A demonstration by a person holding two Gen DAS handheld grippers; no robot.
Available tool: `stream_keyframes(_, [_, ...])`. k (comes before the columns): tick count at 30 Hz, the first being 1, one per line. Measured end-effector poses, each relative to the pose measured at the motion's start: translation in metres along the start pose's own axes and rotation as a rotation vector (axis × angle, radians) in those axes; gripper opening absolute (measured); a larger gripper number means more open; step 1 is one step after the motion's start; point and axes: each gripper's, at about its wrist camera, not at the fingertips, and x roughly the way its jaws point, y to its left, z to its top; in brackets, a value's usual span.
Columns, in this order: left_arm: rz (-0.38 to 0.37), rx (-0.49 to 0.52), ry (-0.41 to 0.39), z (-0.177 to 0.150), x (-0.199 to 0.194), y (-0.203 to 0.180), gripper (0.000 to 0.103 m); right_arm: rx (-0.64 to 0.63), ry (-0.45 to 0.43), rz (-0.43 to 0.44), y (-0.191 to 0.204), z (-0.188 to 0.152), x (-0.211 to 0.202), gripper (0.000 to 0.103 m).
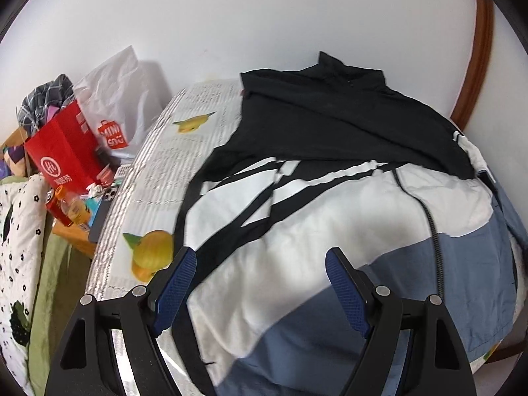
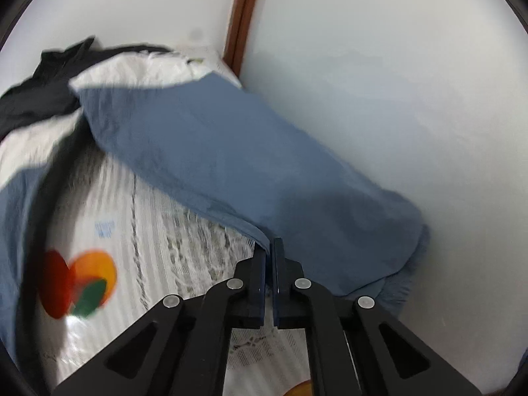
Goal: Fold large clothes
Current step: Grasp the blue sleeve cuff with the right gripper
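Two claws, one jacket: that is what we work with. Starting at the left of the left wrist view, clutter sits beside the bed point(image 1: 145, 178), well apart from our work. The left claw point(image 1: 260, 257) stands wide, holding nothing, low in the frame. The jacket point(image 1: 297, 231) spreads ahead of it, black at the top of the frame, white in the middle, blue toward the lower right, its zip point(image 1: 432, 231) running from mid-frame downward.

In the right wrist view, the jacket body shows at the left edge, and the blue sleeve point(image 2: 231, 151) runs from upper left down to lower centre, along the wall point(image 2: 396, 99). The right claw point(image 2: 269, 247) is pinched tight on that sleeve's near edge.

We judge the sleeve's long axis to be what matters: it stretches away from the right claw toward the body at upper left, so the fold would carry the sleeve leftward across the body. The right claw already holds it; the left, free over the white panel, looks placed to steady the cloth.
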Motion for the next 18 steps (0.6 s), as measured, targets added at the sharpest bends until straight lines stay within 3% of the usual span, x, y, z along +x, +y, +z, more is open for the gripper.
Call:
stream_keyframes(4, [0.044,0.019,-0.012,-0.001,0.008,0.013,0.079,0.012,-0.086,-0.055,0.005,0.027,-0.031,0.002])
stream_keyframes(9, [0.061,0.016,-0.029,0.000,0.019,0.031,0.079,-0.007,-0.177,-0.056,0.034,0.074,-0.061,0.002])
stream_keyframes(12, [0.066,0.007,-0.039,0.002,0.024,0.040,0.079,-0.026,-0.231,-0.006,0.066,0.108,-0.074,0.002])
stream_keyframes(18, [0.066,0.009,-0.046,0.005,0.037,0.049,0.079,-0.129,-0.342,0.157,0.171,0.163,-0.097,0.002])
